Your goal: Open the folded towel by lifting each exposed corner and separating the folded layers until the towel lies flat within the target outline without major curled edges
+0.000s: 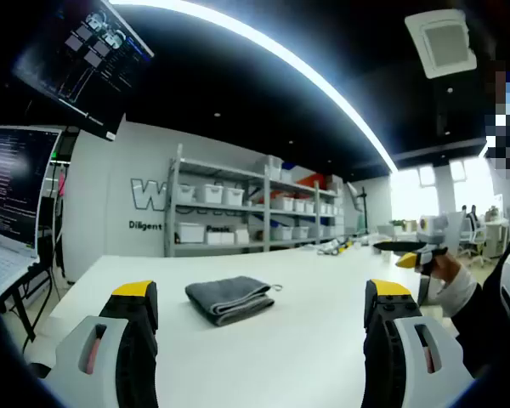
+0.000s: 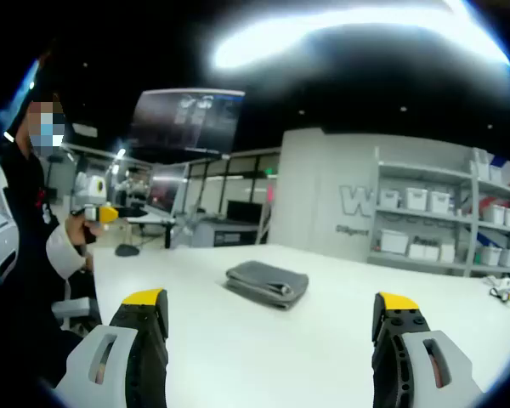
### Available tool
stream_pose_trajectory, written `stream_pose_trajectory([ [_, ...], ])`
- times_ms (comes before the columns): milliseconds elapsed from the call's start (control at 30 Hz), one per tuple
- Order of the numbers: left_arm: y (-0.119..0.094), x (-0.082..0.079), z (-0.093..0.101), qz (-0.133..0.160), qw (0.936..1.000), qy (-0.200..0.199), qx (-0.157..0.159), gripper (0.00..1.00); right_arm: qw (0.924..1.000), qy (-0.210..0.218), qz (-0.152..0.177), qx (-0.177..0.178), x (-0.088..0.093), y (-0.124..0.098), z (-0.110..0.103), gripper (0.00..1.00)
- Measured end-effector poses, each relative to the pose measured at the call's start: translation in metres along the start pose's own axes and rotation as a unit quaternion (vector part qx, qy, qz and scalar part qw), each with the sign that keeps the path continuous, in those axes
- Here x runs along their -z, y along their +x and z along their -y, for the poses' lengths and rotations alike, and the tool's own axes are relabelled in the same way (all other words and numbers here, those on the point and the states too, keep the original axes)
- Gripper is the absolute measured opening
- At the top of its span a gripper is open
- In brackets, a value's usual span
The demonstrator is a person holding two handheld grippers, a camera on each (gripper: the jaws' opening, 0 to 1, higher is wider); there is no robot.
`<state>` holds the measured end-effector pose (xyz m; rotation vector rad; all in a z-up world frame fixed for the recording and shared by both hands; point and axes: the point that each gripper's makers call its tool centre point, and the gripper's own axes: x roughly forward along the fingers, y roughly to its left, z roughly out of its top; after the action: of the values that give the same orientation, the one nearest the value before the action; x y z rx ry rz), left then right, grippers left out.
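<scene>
1. Table (image 1: 323,340): a broad white work surface that carries the task's item. No target outline can be made out on it in either view.
2. Towel (image 1: 230,298): grey, folded into a compact pad, lying on the table and untouched. In the left gripper view it sits ahead of the jaws and slightly left of the midline between them. In the right gripper view the towel (image 2: 267,283) again lies ahead, near the midline.
3. Long axis: in the left gripper view the pad runs roughly crosswise, and its stacked fold edges face the camera at the near-right end. A small loop or tag projects at the far-right corner.
4. Left gripper (image 1: 262,299): jaws spread wide and holding nothing. It is held above the table with the towel well apart in front.
5. Right gripper (image 2: 270,308): jaws likewise spread wide and empty, also short of the towel.
6. Nearness: the two stand-offs look similar, and I cannot tell which gripper is closer.
7. Judgement: unfolding has not started. The coming move calls for a forward and downward reach to an exposed corner, probably at the end with the layered edges.
</scene>
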<state>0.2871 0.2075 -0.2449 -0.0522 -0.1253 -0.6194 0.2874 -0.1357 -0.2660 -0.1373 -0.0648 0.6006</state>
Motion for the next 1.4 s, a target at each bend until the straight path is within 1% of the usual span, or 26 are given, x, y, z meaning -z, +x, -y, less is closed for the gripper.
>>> stream_pose_trajectory([
  [67, 0.000, 0.003, -0.002, -0.008, 0.9999, 0.006, -0.006, 1.00, 1.0000, -0.002, -0.002, 0.000, 0.001, 0.000, 0.000, 1.00],
  [167, 0.000, 0.007, -0.001, -0.023, 0.9996, 0.019, -0.002, 1.00, 1.0000, -0.005, -0.001, -0.002, 0.001, 0.001, -0.001, 1.00],
  [200, 0.001, 0.008, -0.001, -0.025, 0.9994, 0.023, -0.003, 1.00, 1.0000, -0.005, 0.000, -0.002, 0.000, 0.001, -0.001, 1.00],
  [267, 0.001, 0.006, -0.001, -0.020, 0.9993, 0.032, -0.006, 1.00, 1.0000, -0.004, 0.001, -0.002, 0.000, 0.001, -0.001, 1.00],
  [367, 0.002, 0.008, 0.002, -0.025, 0.9993, 0.029, 0.004, 1.00, 1.0000, -0.005, 0.000, -0.002, 0.001, 0.001, -0.001, 1.00],
  [433, 0.004, 0.009, 0.003, -0.026, 0.9993, 0.028, 0.003, 1.00, 1.0000, -0.005, 0.001, -0.002, 0.001, 0.001, 0.000, 1.00],
  [567, 0.005, 0.015, 0.003, -0.042, 0.9986, 0.032, 0.006, 1.00, 1.0000, 0.005, 0.005, -0.001, 0.004, 0.007, 0.001, 0.99],
  [700, 0.004, 0.017, 0.003, -0.050, 0.9981, 0.036, 0.005, 1.00, 1.0000, 0.005, 0.001, -0.006, 0.006, 0.012, -0.004, 0.99],
  [800, 0.003, 0.019, 0.002, -0.055, 0.9976, 0.041, 0.004, 1.00, 0.9999, 0.001, 0.005, -0.010, 0.001, 0.017, -0.005, 0.99],
  [867, 0.004, 0.022, 0.002, -0.066, 0.9968, 0.045, 0.004, 1.00, 0.9999, -0.001, 0.010, -0.014, -0.003, 0.021, -0.005, 0.98],
  [1000, 0.004, 0.023, 0.003, -0.067, 0.9967, 0.045, 0.005, 1.00, 0.9998, -0.007, 0.009, -0.014, -0.005, 0.028, -0.002, 0.99],
  [1200, 0.004, 0.024, 0.001, -0.069, 0.9965, 0.046, 0.003, 1.00, 0.9999, -0.008, 0.002, -0.013, -0.004, 0.031, 0.004, 0.99],
  [1400, 0.003, 0.024, 0.002, -0.072, 0.9963, 0.048, 0.002, 1.00, 0.9997, -0.015, 0.003, -0.017, -0.010, 0.038, 0.008, 0.99],
])
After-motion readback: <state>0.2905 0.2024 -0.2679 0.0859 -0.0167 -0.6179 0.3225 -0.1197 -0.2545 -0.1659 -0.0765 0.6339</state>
